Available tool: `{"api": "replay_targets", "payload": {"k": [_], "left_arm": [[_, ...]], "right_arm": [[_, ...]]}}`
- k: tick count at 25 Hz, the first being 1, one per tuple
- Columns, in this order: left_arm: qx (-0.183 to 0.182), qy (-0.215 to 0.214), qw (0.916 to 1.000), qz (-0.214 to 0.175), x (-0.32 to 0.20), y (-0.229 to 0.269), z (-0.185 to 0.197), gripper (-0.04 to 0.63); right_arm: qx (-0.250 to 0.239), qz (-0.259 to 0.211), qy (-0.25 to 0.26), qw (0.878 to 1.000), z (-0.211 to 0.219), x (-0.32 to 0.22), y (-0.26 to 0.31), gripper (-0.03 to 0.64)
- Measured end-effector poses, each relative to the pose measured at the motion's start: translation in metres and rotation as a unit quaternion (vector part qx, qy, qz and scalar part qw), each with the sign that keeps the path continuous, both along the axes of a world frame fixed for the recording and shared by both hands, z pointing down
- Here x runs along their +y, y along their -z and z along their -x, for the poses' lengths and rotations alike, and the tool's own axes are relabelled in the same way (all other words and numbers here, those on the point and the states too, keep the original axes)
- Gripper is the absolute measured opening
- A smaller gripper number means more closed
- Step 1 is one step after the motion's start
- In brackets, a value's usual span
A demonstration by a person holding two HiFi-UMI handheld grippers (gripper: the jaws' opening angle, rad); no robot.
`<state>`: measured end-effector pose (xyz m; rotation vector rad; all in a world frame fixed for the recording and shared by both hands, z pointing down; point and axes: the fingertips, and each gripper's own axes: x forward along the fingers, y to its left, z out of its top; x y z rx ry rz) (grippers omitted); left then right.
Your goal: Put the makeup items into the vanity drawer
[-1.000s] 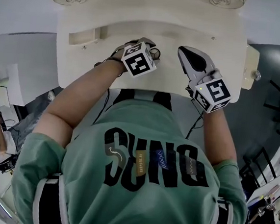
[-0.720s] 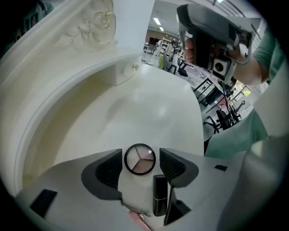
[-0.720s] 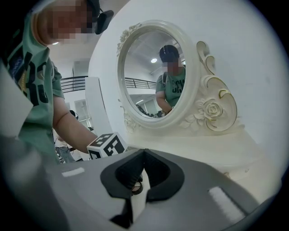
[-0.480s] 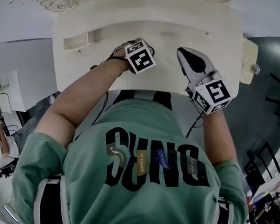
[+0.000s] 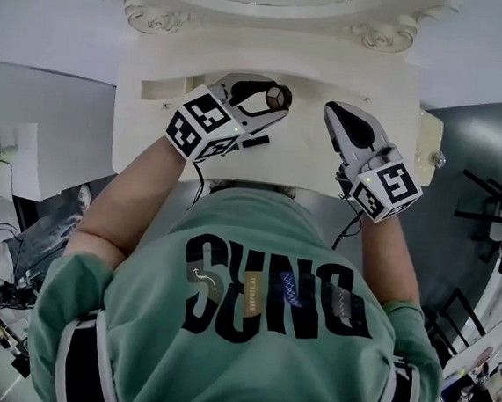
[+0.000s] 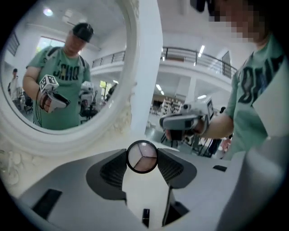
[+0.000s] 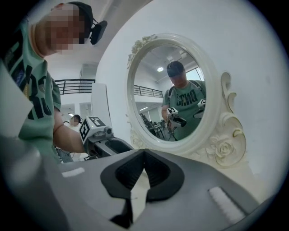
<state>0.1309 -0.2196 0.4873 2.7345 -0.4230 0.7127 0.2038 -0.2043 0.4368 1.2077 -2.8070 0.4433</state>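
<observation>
My left gripper (image 5: 263, 98) hangs over the cream vanity top (image 5: 304, 152), its jaws pointing right. It is shut on a small round black-rimmed makeup compact (image 5: 279, 97) with pale pink and beige sections. The left gripper view shows the compact (image 6: 142, 157) pinched by its edges between the two dark pads of the left gripper (image 6: 142, 168). My right gripper (image 5: 334, 113) hovers over the right half of the vanity top. In its own view the right gripper (image 7: 143, 154) has its pads touching, with nothing between them.
An oval mirror (image 7: 176, 90) in a carved white frame stands at the back of the vanity and reflects the person. A box-shaped recess (image 5: 163, 88) sits at the top's left end. A cream panel with a round knob (image 5: 438, 158) sticks out at the right edge.
My left gripper has swung so its marker cube lies to the left and its jaws point right, the compact now showing between them. The right gripper has hardly moved.
</observation>
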Motion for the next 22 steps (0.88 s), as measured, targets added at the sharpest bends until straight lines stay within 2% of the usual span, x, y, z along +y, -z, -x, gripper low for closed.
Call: {"api": "replay_targets", "payload": {"k": [2,4,7,11,17,19,22], "left_arm": [[0.075,0.019,0.9969,-0.008,0.005,0.048,0.023,0.218],[0.128,0.035,0.9911,-0.017,0.012,0.085,0.047,0.218],[0.159,0.059,0.9848,-0.036,0.015,0.116,0.08,0.218],[0.138,0.081,0.9855,-0.054,0.017,0.116,0.113,0.218],[0.102,0.15,0.983,-0.032,-0.002,0.085,0.169,0.218],[0.065,0.173,0.9825,-0.027,-0.013,0.062,0.193,0.218],[-0.022,0.196,0.9803,-0.012,-0.03,0.008,0.231,0.218]], "right_arm": [[-0.005,-0.019,0.005,1.0,0.012,0.0,0.028,0.011],[-0.008,-0.036,0.013,0.999,0.024,0.0,0.053,0.011],[-0.01,-0.055,0.028,0.998,0.038,-0.009,0.079,0.011],[-0.004,-0.06,0.046,0.997,0.057,-0.018,0.09,0.011],[-0.001,-0.045,0.087,0.995,0.103,-0.034,0.08,0.011],[0.004,-0.041,0.102,0.994,0.122,-0.042,0.067,0.011],[0.009,-0.028,0.124,0.992,0.154,-0.053,0.041,0.011]]}}
